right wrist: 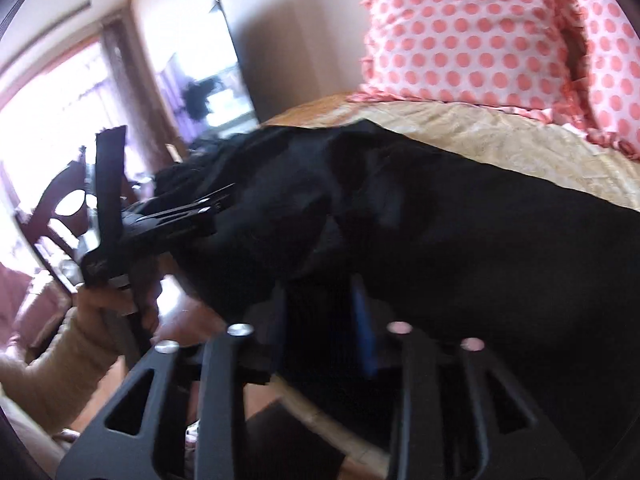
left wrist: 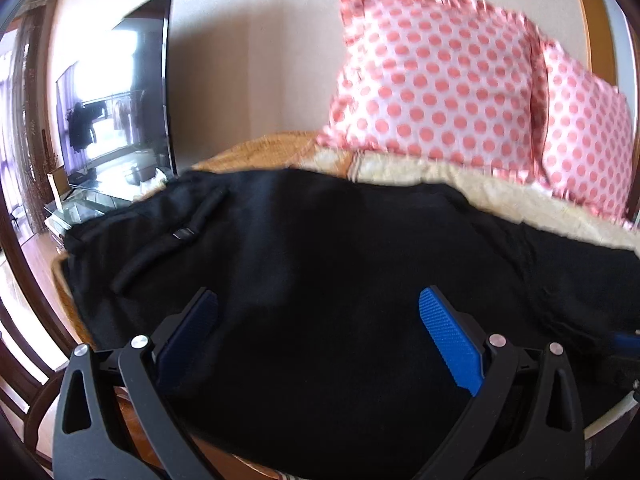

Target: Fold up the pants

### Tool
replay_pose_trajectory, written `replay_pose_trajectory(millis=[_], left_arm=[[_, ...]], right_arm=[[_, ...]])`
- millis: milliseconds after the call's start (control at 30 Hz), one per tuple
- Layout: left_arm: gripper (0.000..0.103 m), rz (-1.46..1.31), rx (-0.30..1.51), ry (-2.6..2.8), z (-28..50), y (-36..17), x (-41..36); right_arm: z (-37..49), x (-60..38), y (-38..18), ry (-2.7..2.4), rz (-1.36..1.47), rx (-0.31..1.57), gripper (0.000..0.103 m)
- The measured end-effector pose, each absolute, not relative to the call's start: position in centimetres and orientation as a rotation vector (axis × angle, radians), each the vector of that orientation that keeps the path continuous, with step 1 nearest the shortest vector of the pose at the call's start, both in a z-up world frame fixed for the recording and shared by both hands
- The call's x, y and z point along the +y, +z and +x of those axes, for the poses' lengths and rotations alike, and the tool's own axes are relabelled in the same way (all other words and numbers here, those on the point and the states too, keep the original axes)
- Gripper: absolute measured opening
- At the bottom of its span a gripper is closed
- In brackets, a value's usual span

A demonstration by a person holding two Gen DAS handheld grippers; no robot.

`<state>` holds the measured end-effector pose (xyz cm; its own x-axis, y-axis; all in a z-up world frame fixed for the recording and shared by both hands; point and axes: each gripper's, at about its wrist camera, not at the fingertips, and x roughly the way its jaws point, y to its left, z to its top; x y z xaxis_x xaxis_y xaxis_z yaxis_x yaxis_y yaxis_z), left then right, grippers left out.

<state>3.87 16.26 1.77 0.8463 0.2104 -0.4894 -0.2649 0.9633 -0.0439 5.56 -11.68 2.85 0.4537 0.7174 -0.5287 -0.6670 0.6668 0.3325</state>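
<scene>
Nearest the left wrist camera, the left gripper [left wrist: 318,334] stands with its jaws wide apart, and its blue ribbed pads [left wrist: 452,344] hover over the black pants [left wrist: 320,240] without pressing any cloth. The pants lie spread across the bed [left wrist: 420,176], reaching from its near edge toward its left edge, where a strap with a small buckle [left wrist: 184,234] lies on the fabric. In the right wrist view, the right gripper [right wrist: 320,320] is low over the same dark cloth near the bed's near edge; its jaws stand only narrowly apart, one blue pad [right wrist: 366,332] is visible, and blur prevents telling whether cloth sits between them or is pressed. To the left in that view, a person's hand [right wrist: 116,308] in a cream sleeve [right wrist: 60,360] holds the handle of the left gripper at the bed's left edge. Beyond the pants, a pale quilted cover [right wrist: 500,140] lies bare toward the far edge. Two pink polka-dot pillows [left wrist: 436,80] stand against the far right corner. Further left, a dark television [left wrist: 132,92] stands against the wall.
</scene>
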Motion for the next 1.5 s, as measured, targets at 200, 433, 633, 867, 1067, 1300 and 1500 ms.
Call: replay_pose_trajectory(millis=[200,433,633,867,1067,1300,1500], left_arm=[[0.101,-0.191,0.397,0.385,1.1,4.7,20.7],[0.101,-0.32,0.454,0.514,-0.4,4.6,27.5],[0.101,-0.543,0.491,0.488,-0.4,3.3,33.8],[0.1,-0.81,0.505,0.37,0.9,1.5,38.6],[0.1,-0.868,0.496,0.337,1.4,1.4,39.0],[0.099,-0.882,0.482,0.288,0.7,1.1,37.2],[0.09,-1.048,0.415,0.194,0.1,0.1,36.5]], right_arm=[[6.9,-12.4,4.9,0.736,0.119,0.568,0.036],[7.0,-7.8,1.7,0.696,-0.098,0.639,0.036],[7.1,-9.5,1.1,0.714,-0.002,0.674,0.044],[7.0,-9.1,1.2,0.708,-0.025,0.671,0.046],[7.1,-9.1,1.2,0.711,-0.026,0.668,0.046],[7.0,-9.1,1.2,0.714,-0.024,0.66,0.047],[7.0,-9.0,1.1,0.714,-0.023,0.652,0.048]])
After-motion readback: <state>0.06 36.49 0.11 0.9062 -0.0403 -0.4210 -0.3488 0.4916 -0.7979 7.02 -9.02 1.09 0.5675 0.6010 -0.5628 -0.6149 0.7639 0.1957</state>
